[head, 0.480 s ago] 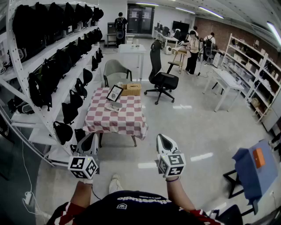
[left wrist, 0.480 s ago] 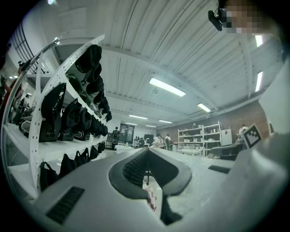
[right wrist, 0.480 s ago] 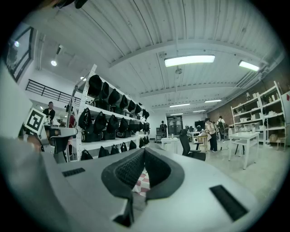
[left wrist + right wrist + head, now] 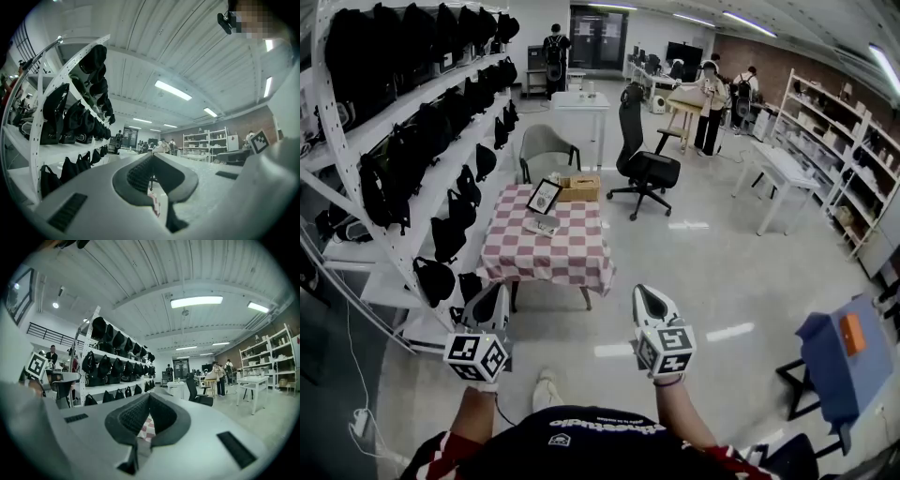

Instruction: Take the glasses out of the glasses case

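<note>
The left gripper [image 4: 501,291] and right gripper [image 4: 643,292] are both closed on nothing and held level, seemingly just carried. The checked table [image 4: 572,265] stands well ahead, out of reach.

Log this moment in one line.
left gripper: shut, empty | right gripper: shut, empty | case: on table, ahead, untouched | step: not started

The person wears a dark navy shirt [image 4: 581,445] with white lettering and red sleeves [image 4: 439,457] striped white. Above the shirt, the left gripper [image 4: 497,298] and right gripper [image 4: 645,298] are white shells with dark ribbed jaws, each bearing a black-and-white marker cube [image 4: 476,356].
</note>
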`<state>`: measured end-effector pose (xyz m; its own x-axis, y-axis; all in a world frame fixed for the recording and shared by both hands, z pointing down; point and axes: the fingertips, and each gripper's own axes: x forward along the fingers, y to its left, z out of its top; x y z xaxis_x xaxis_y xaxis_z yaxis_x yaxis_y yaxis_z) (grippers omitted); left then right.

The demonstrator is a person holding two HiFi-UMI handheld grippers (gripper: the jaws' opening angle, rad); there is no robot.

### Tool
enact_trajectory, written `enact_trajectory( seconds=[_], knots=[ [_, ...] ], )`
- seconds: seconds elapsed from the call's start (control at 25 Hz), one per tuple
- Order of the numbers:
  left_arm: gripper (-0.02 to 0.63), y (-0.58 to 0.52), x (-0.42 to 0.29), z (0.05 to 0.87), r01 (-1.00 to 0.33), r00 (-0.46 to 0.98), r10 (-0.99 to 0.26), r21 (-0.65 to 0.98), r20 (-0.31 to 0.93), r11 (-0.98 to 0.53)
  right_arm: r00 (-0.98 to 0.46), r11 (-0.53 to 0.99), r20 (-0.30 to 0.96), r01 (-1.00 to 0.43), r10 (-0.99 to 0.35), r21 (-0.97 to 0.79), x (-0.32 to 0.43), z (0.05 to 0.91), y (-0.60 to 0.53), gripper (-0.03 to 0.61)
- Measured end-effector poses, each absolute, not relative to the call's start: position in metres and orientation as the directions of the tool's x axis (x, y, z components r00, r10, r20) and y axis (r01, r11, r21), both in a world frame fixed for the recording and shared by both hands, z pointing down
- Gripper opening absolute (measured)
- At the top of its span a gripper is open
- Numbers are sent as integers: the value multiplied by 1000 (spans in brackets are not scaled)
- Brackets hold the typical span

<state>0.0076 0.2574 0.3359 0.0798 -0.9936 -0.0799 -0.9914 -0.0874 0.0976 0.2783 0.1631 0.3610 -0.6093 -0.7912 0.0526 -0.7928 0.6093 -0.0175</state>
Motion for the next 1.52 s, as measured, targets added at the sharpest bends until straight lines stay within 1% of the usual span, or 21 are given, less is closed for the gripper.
enact_trajectory(
  seconds=[0.24,0.92,1.2,1.52],
  knots=[
    [8,257,8,337,-991,88,-993,99,-76,-95,-615,614,17,-789,-789,-42,276,355,165,2],
    [8,246,-24,342,-991,49,-997,122,-64,-57,-656,653,65,-754,-752,-71,240,366,139,3],
    [8,222,-46,340,-991,41,-998,127,-56,-47,-653,649,64,-758,-755,-67,225,356,116,3],
    [8,176,-59,339,-986,79,-995,144,-59,-87,-628,624,85,-778,-774,-67,215,354,81,3]
  ],
)
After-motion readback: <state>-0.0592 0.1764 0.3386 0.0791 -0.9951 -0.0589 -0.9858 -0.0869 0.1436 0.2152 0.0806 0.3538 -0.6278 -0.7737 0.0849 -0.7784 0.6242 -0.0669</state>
